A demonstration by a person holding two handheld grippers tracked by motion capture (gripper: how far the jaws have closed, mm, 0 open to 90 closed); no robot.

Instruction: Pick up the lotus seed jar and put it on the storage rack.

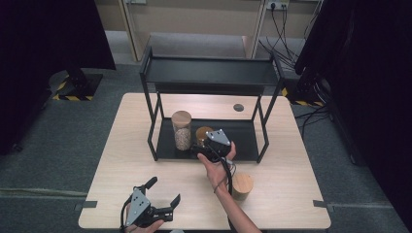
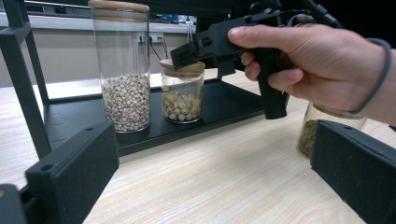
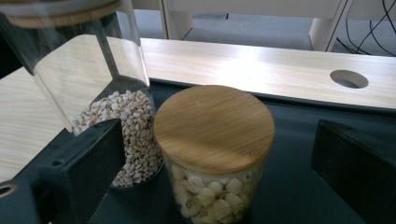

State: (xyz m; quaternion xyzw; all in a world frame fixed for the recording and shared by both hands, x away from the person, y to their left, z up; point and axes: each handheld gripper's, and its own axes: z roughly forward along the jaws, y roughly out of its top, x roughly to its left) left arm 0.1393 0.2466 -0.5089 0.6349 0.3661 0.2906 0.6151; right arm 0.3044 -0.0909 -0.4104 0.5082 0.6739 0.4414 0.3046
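Right tool (image 3: pixel 212 154) open above short jar (image 3: pixel 214 140), apparently clear of lid.

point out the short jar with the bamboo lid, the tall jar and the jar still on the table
short jar (image 3: pixel 214 128), right gripper view, lid top
tall jar (image 2: pixel 125 100), left gripper view, grain-filled glass
jar on the table (image 1: pixel 242 184), high view, lid

even overhead light; dark edges

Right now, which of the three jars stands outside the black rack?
The jar with the greenish filling: it stands on the bare table beside the person's right forearm, while the tall jar and the short jar stand on the rack's lower shelf.
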